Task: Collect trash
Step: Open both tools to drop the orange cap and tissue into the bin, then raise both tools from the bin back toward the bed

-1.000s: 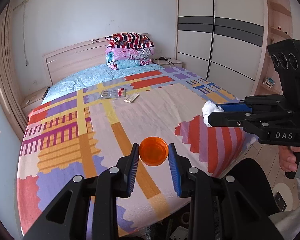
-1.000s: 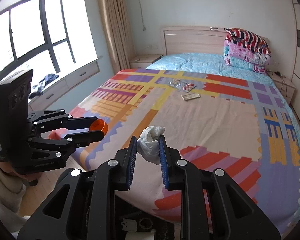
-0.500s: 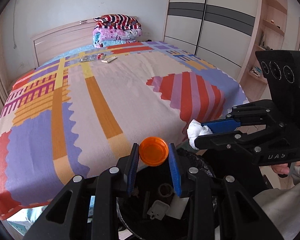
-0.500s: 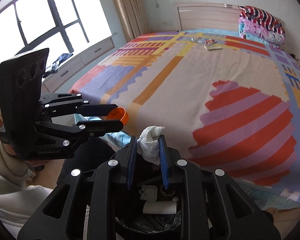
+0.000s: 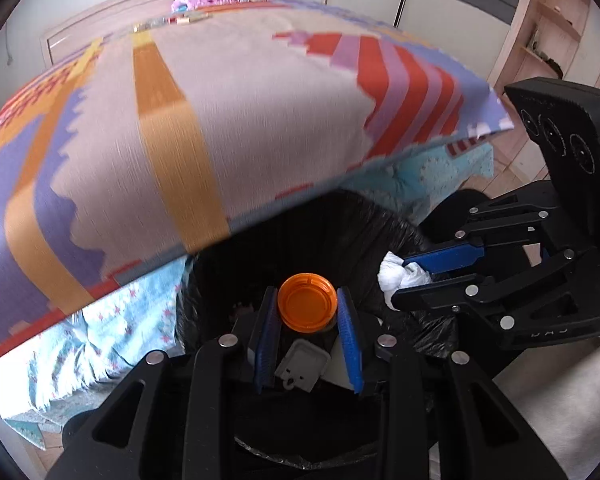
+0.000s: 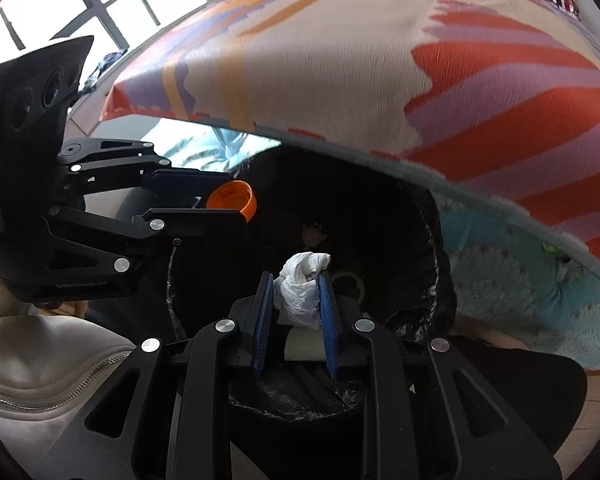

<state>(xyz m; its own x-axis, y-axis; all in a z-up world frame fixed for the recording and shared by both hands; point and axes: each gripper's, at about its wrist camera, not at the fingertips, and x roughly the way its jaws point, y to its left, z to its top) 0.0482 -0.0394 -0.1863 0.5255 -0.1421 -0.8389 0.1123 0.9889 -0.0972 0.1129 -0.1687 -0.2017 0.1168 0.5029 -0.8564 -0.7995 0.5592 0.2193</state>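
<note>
Above the black-lined trash bin (image 5: 340, 216) beside the bed (image 5: 260, 100), the left hand-held gripper (image 5: 307, 312) clasps an orange cap (image 5: 306, 303) and the right hand-held gripper (image 6: 296, 300) a crumpled tissue (image 6: 300, 292), both unreleased.

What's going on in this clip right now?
A person is clearing trash off a bed with a handheld gripper in each hand. The left gripper is clamped on an orange cap, and the right gripper is clamped on a crumpled white tissue. Both are held over the open mouth of a black-lined trash bin beside the bed. Nothing has been dropped yet; other scraps already lie inside the bin.
</note>
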